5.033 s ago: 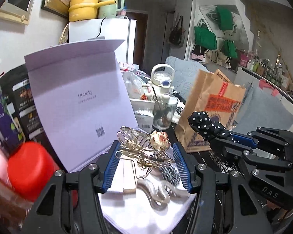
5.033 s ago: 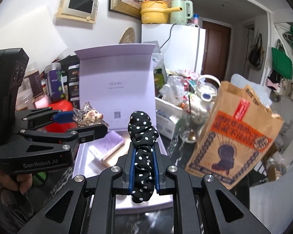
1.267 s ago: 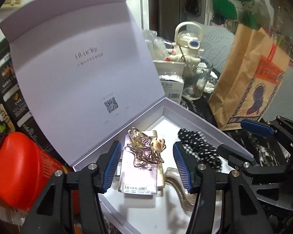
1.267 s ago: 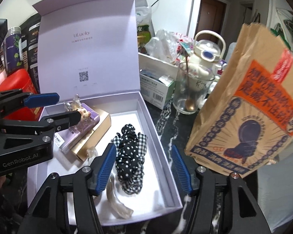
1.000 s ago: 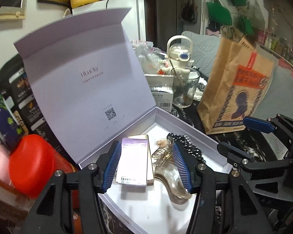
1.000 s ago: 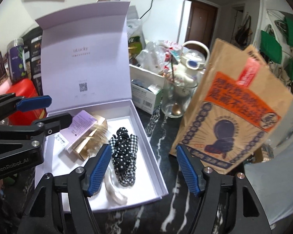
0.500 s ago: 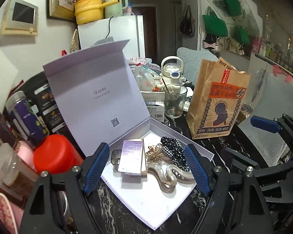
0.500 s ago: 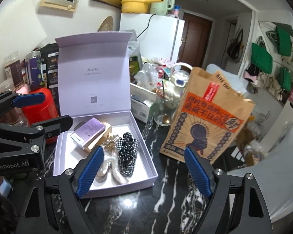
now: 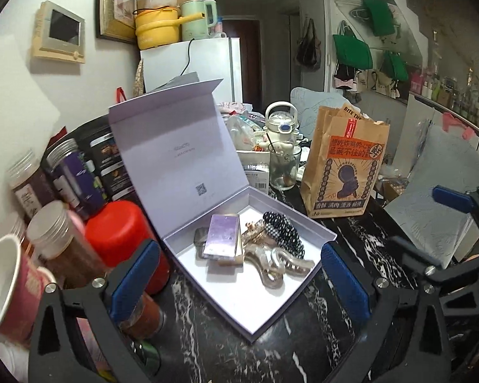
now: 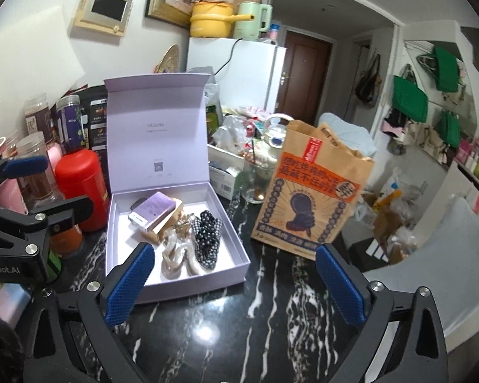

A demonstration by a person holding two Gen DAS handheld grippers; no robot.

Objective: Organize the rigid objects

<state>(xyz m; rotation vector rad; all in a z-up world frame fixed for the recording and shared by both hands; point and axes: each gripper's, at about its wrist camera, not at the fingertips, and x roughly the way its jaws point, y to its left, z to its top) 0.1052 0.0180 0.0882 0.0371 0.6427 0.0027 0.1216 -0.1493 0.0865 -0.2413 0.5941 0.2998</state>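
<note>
Both the left tongs (image 9: 239, 279) and right tongs (image 10: 236, 282) are held wide apart and empty above the marbled worktop (image 10: 271, 319), where hair clips (image 10: 177, 255) and a dotted scrunchie (image 10: 207, 236) lie inside the open lavender box (image 10: 236, 249).

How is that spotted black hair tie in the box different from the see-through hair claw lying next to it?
The polka-dot scrunchie is soft gathered fabric, black with white dots; the clear claw clip is hard, glossy and translucent beige. The scrunchie looks opaque and bunched in a lump, while the claw clip shows curved, open loops. The scrunchie lies nearer the box's right wall, the clip more toward the middle. Both are hair accessories resting loose inside the open lavender box, touching each other.
</note>
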